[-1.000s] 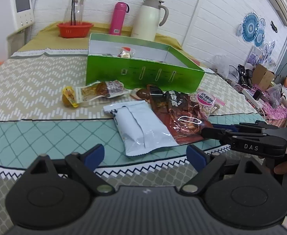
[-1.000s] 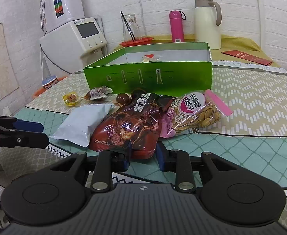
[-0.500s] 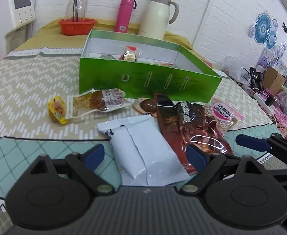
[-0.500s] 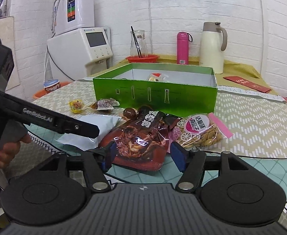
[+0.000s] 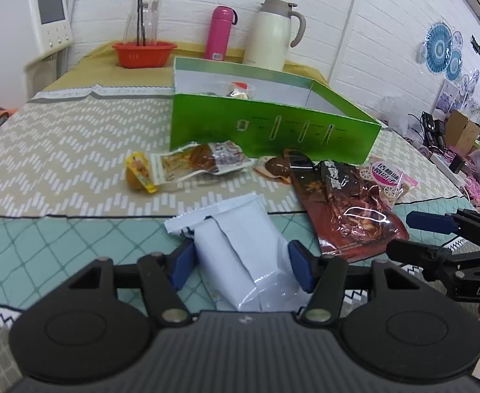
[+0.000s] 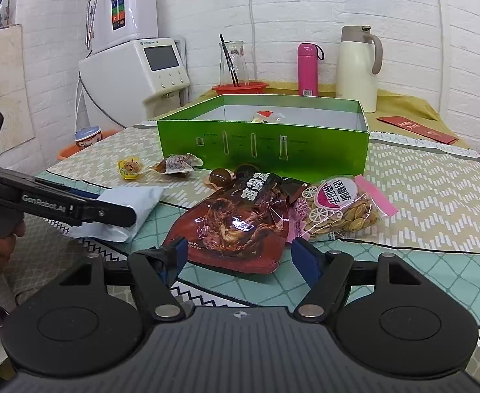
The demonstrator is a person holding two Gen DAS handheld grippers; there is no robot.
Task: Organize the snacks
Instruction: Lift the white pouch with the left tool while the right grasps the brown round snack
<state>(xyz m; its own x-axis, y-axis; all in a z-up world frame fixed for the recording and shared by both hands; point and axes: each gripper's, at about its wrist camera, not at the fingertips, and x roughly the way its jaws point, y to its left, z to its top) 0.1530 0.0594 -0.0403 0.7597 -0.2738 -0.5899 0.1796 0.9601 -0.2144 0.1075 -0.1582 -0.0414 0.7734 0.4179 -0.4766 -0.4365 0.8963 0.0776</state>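
Note:
A white snack pouch (image 5: 240,245) lies on the table between the blue pads of my left gripper (image 5: 241,267), which is open around it. My right gripper (image 6: 240,258) is open, its pads on either side of the near end of a dark red snack bag (image 6: 236,222). A seed bag with a pink label (image 6: 341,209) lies to its right. A green box (image 6: 263,144) stands behind, with one small snack (image 6: 266,116) inside. A clear meat pack (image 5: 200,160) and a yellow jelly cup (image 5: 138,173) lie in front of the box.
A brown egg snack (image 6: 222,177) lies by the box front. At the back stand a red basket (image 5: 143,54) with a glass jug, a pink bottle (image 5: 218,34) and a cream thermos (image 5: 271,37). A water dispenser (image 6: 135,75) stands at the left.
My left gripper has moved forward over the white pouch and narrowed around it. My right gripper has opened wide and come up to the red bag.

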